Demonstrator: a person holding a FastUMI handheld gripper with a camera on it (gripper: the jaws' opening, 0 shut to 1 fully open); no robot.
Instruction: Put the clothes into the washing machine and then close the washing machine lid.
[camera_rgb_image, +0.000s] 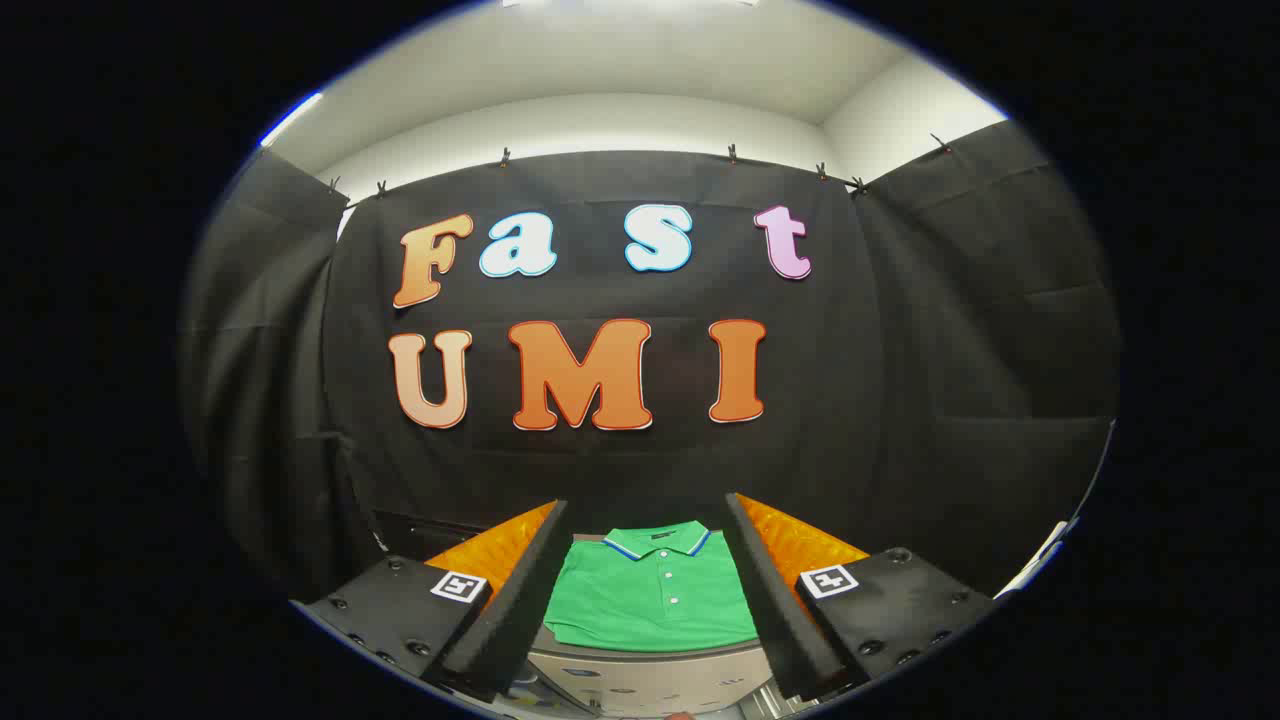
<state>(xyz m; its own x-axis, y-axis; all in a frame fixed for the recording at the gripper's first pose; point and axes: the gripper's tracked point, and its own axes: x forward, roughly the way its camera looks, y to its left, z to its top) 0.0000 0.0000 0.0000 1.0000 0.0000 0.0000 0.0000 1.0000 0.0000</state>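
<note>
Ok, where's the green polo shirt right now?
In the gripper view the folded green polo shirt lies on a pale surface, ahead of the open tongs and framed between their fingers, with the black booth wall beyond it.

Bright, even light falls from overhead, where a strip lamp (290, 118) glows high above and to the left of the jaws and the pale ceiling (620, 60) is washed almost white. The black cloth wall (900, 330) beyond the jaws soaks up light and stays dark, its folds faintly visible. The green shirt (650, 595) between the wide-open jaws is evenly lit and sharp, its colour vivid, with no harsh shadow. An orange surface (800, 540) beside the jaws shows small glinting highlights. Fisheye distortion bends the wall's top edge into a curve and stretches things near the rim, where a thin blue fringe appears. The gripper (648, 590) itself looks slightly soft up close.
</note>
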